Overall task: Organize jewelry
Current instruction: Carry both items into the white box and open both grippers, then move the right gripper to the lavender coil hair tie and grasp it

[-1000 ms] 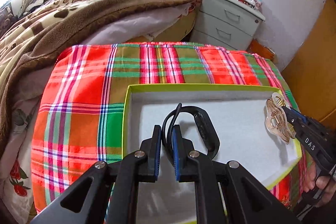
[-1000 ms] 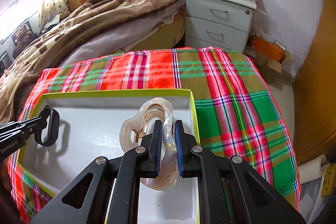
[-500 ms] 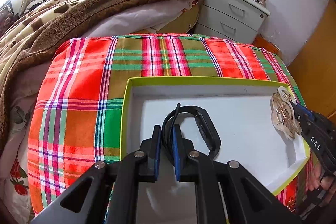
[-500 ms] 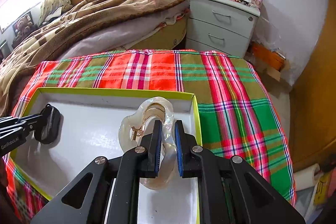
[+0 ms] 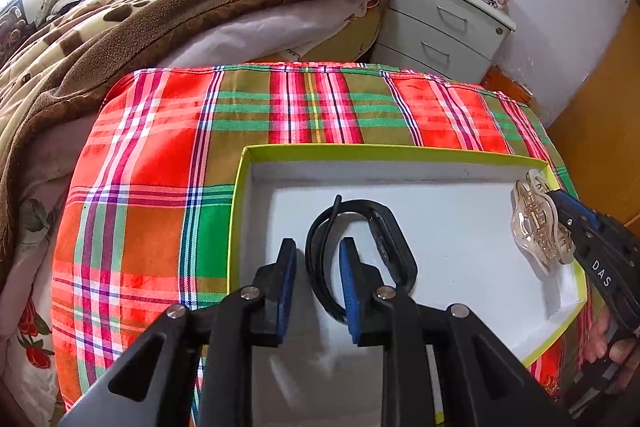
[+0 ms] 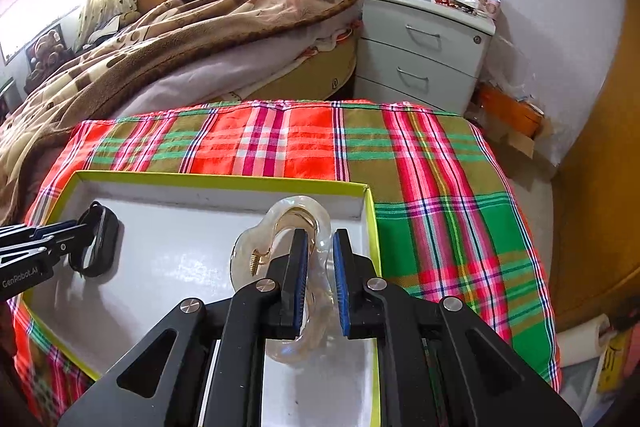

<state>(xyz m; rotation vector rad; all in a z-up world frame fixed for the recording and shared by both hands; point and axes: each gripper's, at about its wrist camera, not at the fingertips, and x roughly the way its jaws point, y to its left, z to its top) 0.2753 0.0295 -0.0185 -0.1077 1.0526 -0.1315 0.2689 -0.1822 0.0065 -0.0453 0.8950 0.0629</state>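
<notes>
While both tools hung over the white, green-rimmed box (image 5: 360, 150) on the plaid cloth (image 5: 160, 147), the left gripper (image 5: 318, 259) stood with its jaws parted to a middling gap, the black wristband (image 5: 394, 247) lying on the box floor at about 12 o'clock from the tips, one strand of its loop passing between the blue pads without either pad visibly pressing it; I judged it released and resting. Its long axis ran roughly away from the camera, toward 1 o'clock. Further right, the right gripper (image 6: 320, 259) had its jaws drawn in, narrow, around one side of the translucent hair claw (image 6: 280, 247); whether they still pinched it or had just slackened could not be told. That claw sat near the box's right wall, at 3 o'clock from the wristband and well apart from it, its length along the fingers. Each hand was nearest its own item, so pulling straight back, toward 6 o'clock, seemed the likely next move for both
</notes>
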